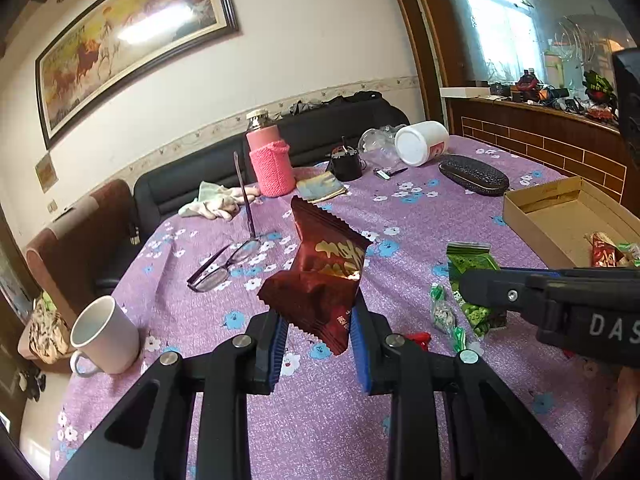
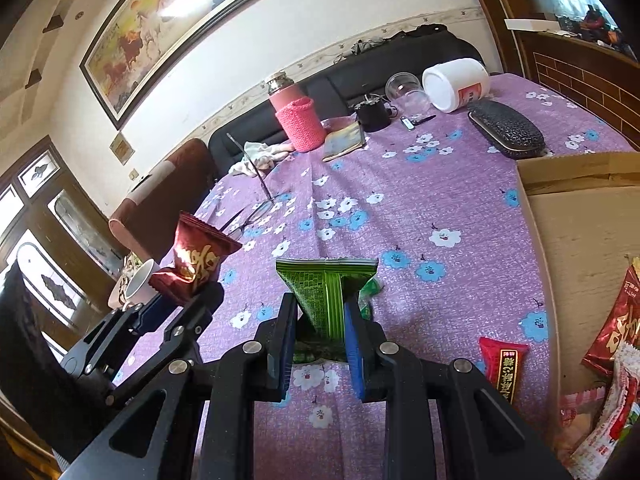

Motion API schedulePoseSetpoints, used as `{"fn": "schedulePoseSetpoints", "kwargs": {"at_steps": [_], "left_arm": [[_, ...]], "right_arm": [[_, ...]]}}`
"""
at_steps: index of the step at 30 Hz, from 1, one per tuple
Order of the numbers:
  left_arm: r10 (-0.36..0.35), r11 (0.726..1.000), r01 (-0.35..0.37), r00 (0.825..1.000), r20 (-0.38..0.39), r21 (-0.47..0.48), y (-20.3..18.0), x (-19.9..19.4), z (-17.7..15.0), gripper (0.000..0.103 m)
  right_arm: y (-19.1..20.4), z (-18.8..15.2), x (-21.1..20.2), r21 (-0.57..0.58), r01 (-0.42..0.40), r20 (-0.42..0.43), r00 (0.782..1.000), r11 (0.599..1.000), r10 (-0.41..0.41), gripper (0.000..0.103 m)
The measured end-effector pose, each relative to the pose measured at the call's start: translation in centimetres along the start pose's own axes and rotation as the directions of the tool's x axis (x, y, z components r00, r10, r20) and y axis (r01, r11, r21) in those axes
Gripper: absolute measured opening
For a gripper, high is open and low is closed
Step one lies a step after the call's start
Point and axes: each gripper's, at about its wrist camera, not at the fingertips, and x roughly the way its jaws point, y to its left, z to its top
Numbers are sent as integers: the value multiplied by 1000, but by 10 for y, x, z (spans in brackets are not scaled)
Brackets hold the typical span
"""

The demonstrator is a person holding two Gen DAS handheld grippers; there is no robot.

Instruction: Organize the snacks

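Observation:
My left gripper (image 1: 320, 334) is shut on a dark red snack packet (image 1: 326, 272) with gold lettering, held up above the purple flowered tablecloth (image 1: 328, 412). The same red packet (image 2: 196, 258) shows at the left of the right wrist view, in the left gripper (image 2: 176, 302). My right gripper (image 2: 320, 340) is shut on a green snack packet (image 2: 326, 294), also lifted off the cloth. The right gripper (image 1: 484, 294) reaches in from the right in the left wrist view, with the green packet (image 1: 470, 260) showing behind it. An open cardboard box (image 1: 560, 220) at the right holds several snack packets (image 2: 612, 336).
A small red packet (image 2: 502, 364) and small green sweets (image 1: 444, 314) lie loose on the cloth by the box. Eyeglasses (image 1: 224, 264), a white mug (image 1: 106, 336), a pink bottle (image 1: 270, 158), a black glasses case (image 1: 474, 176) and a tipped white jar (image 1: 422, 142) stand farther off.

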Motion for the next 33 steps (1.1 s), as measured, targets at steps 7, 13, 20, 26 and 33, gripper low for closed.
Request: {"fn": "schedulePoseSetpoints", "kwargs": {"at_steps": [7,13,20,26,33], "left_arm": [[18,1000,-19,1000,20,23,-4,-4,0,28],[30,998,-31,999,41,45,-9,-8,0,28],[-54,999,54,998,-31,0,-1,1,2,28],[-255,944,194,943,-216,-266,55,39,-5,29],[-347,900,251,907,-238,-355,56,56,-9,65]], "right_arm": [[-4,0,-1,10,11,7,1000,1000,-11,25],[-7,2,-3,18,19,16,1000,1000,-19,25],[-14,6,-6,43,26,29,999,999,-27,25],[-18,7,-7,62,24,29,999,998,-26,25],[-16,8,-11,62,7,37,999,998,-9,25]]}}
